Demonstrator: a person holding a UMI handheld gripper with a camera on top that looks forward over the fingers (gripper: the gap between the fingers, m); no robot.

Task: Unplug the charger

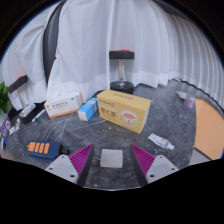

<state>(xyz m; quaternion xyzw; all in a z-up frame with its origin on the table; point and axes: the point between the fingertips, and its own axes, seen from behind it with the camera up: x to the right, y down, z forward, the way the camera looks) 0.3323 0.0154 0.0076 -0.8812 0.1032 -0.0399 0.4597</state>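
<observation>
We hold the two-finger gripper with magenta pads (112, 160) above a dark grey tabletop (175, 120), its fingers spread apart with nothing clamped. Between them, just ahead of the tips, lies a small pale grey square block (111, 158) resting on the table with a gap at either side; we judge this may be the charger, though we cannot tell for certain, nor see any cable or socket. Its faces sit roughly square to the fingers, and with no clear long axis we cannot say which way it points. Farther off stand a yellow cardboard box (124, 109), a small blue-and-white carton (88, 109) and a white-and-orange box (64, 103). By our reading the unplugging is not yet done: nothing is gripped
</observation>
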